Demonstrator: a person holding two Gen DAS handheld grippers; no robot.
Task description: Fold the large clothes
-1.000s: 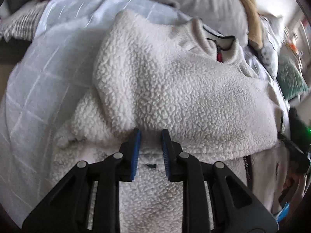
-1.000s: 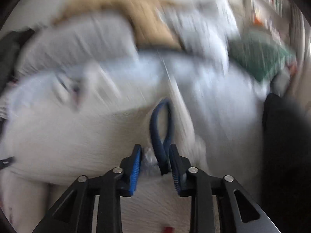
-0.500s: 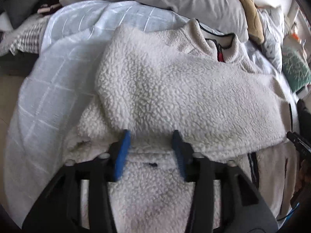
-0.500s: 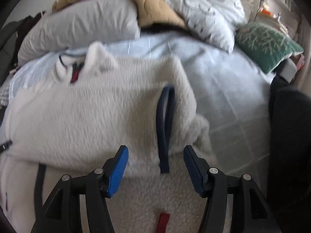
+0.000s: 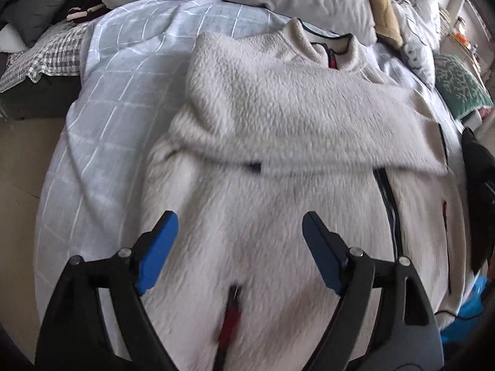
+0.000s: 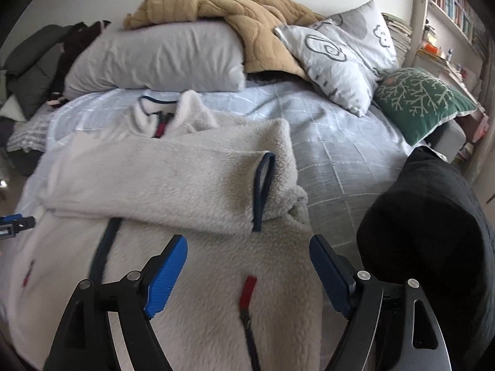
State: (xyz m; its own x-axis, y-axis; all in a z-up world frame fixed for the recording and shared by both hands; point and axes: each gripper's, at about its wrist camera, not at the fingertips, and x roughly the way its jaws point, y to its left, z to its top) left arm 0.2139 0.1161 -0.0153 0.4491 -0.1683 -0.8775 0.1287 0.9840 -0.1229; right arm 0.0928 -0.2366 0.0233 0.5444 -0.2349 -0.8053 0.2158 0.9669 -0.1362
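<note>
cream fleece jacket (image 5: 278, 142) lies flat on the pale blue checked bed cover (image 5: 117, 99), with both sleeves folded across its chest. the left gripper (image 5: 239, 253) and right gripper (image 6: 247, 273) hover above the lower part; their jaws have just been opening and now stand wide, holding nothing.

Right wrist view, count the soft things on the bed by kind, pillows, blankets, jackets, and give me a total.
Pillows: 3, grey pillow, cloud-print pillow, green pillow
Blankets: 1, tan blanket
Jackets: 1, fleece
Total: 5
</note>
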